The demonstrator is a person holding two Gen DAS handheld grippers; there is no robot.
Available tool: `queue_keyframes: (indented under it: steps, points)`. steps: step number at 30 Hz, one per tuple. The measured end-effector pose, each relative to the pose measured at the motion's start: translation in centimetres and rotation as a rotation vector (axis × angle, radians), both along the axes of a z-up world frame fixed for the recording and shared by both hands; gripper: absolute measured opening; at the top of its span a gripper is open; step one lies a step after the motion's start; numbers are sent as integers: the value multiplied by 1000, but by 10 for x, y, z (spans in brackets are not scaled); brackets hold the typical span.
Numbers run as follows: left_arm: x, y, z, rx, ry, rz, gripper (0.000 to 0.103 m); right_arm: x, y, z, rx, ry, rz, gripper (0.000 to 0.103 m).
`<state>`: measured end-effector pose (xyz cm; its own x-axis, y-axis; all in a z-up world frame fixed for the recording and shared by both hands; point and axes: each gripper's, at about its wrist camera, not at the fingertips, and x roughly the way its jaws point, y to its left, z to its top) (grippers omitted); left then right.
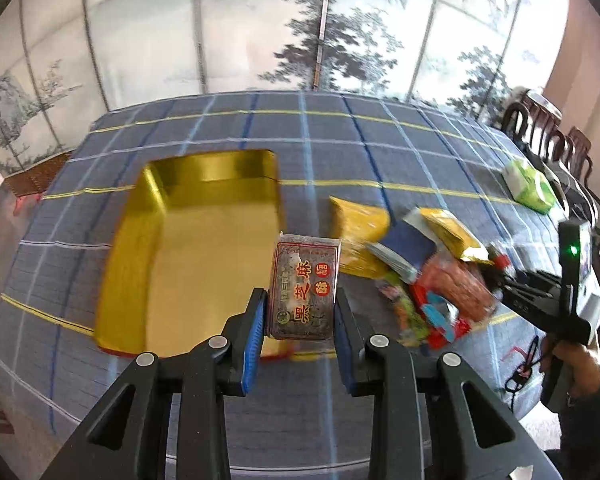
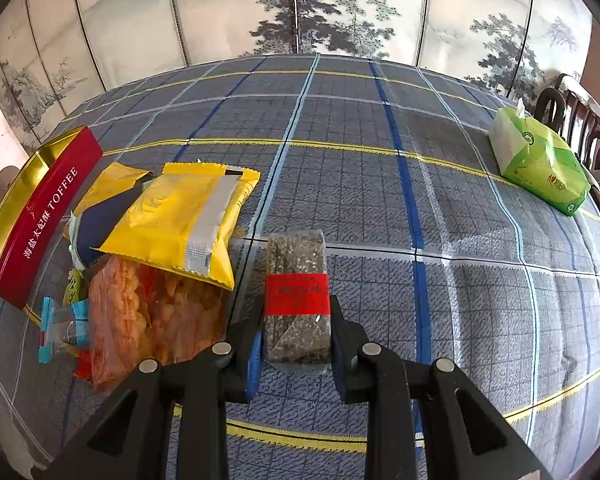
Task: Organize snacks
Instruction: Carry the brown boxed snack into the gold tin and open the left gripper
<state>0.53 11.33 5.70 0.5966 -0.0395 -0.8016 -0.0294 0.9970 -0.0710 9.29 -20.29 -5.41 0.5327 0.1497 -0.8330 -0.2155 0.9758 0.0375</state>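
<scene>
My left gripper (image 1: 301, 316) is shut on a black sesame candy pack (image 1: 305, 286) with red characters, held above the right front edge of the open gold tin (image 1: 196, 256). My right gripper (image 2: 296, 328) is shut on a dark sesame bar (image 2: 297, 292) with a red label, held just above the checked tablecloth. A pile of snacks lies between: a yellow packet (image 2: 180, 220), an orange snack bag (image 2: 152, 312), a blue packet (image 2: 100, 216) and small blue-wrapped candies (image 2: 62, 328). The tin's red "TOFFEE" side (image 2: 44, 216) shows at the left of the right wrist view.
A green tissue pack (image 2: 540, 168) lies at the table's far right. Dark wooden chairs (image 2: 580, 120) stand beyond the right edge. A painted folding screen (image 2: 300, 8) stands behind the table. The right hand-held gripper body (image 1: 572, 292) shows at the right of the left wrist view.
</scene>
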Motion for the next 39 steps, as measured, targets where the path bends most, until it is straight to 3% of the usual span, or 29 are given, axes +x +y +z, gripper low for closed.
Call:
queue_keyframes:
  steps: [10, 14, 29, 39]
  points:
    - [11, 78, -13, 63, 39, 128, 28, 0, 2, -1, -7, -2, -16, 27]
    - [12, 95, -28, 30, 75, 139, 28, 1, 4, -1, -12, 5, -21, 27]
    - [29, 98, -70, 136, 176, 105, 28, 4, 10, -2, -28, 10, -43, 27]
    - [33, 93, -82, 170, 213, 100, 28, 4, 9, -2, -23, 12, -56, 27]
